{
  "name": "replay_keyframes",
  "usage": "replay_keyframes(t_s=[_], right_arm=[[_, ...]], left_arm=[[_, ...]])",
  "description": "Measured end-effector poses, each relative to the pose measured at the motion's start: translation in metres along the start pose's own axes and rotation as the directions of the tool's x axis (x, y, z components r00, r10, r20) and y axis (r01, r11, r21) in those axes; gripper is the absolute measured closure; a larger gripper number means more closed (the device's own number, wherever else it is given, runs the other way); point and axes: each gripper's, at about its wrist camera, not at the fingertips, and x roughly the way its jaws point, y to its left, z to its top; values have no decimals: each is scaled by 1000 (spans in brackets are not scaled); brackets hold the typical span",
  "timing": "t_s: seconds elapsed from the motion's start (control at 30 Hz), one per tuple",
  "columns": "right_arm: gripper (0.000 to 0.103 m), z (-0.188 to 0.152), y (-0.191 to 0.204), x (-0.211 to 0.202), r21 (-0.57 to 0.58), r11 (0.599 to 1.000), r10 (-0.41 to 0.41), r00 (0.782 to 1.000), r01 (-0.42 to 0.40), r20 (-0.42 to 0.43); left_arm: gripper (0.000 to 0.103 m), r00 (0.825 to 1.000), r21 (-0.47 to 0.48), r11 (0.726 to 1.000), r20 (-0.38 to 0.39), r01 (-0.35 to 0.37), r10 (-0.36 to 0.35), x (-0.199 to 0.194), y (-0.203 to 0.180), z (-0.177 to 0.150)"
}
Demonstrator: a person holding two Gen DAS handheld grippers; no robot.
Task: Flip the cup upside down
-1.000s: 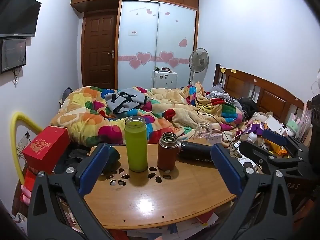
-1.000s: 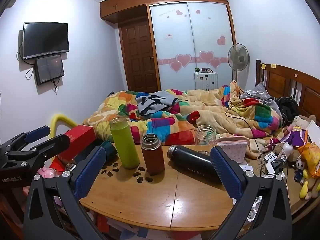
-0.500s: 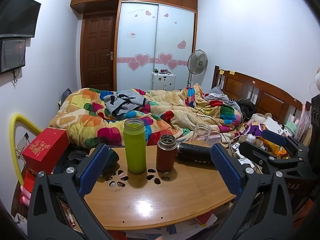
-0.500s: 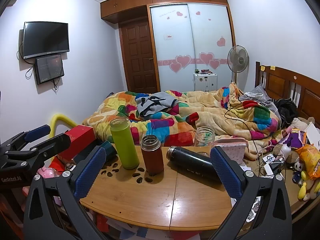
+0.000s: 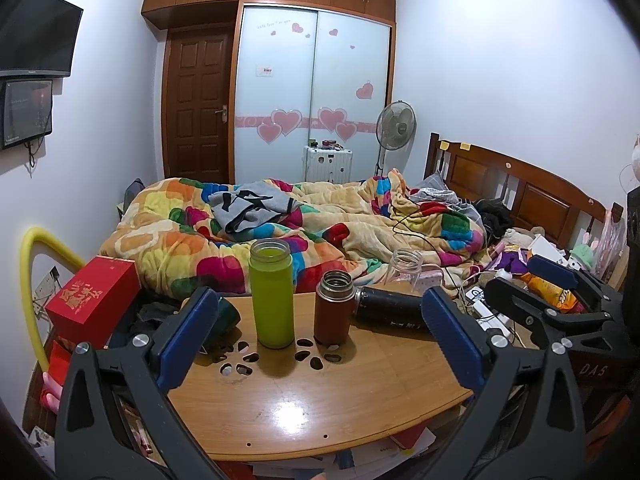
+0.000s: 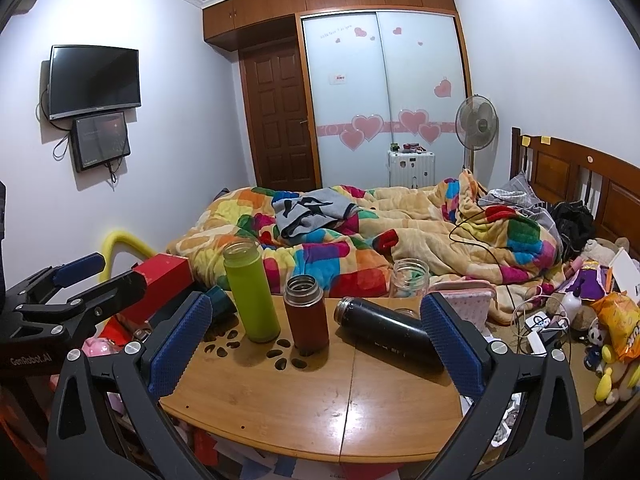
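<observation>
On the wooden table [image 6: 360, 408] stand two open cups without lids: a tall green cup [image 6: 250, 292] and, just beside it on the right, a shorter brown cup [image 6: 306, 312]. A black flask [image 6: 386, 334] lies on its side near the brown cup, and a glass jar [image 6: 408, 278] stands at the far edge. Which cup the task means, I cannot tell; the two upright ones are the likely ones. The left gripper [image 5: 316, 344] and the right gripper [image 6: 316, 344] both have the jaws wide open and hold nothing, and both are well apart from the cups. The cups look stiff, with smooth and probably slippery walls, so the body will not bend under the pads. They seem light if empty, but the inside is not clearly visible. I would take hold around the middle of the body, below the metal neck, so the cup does not slip while it is turned.
</observation>
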Motion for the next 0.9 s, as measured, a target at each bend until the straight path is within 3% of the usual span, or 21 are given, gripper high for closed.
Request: replay_keyframes(t_s=[0.9], right_arm=[[0,7,8,-1,-11,1000,8,1000,-7,8]], left_arm=[[0,1000,3,1000,7,-1,1,-3,-3,2]])
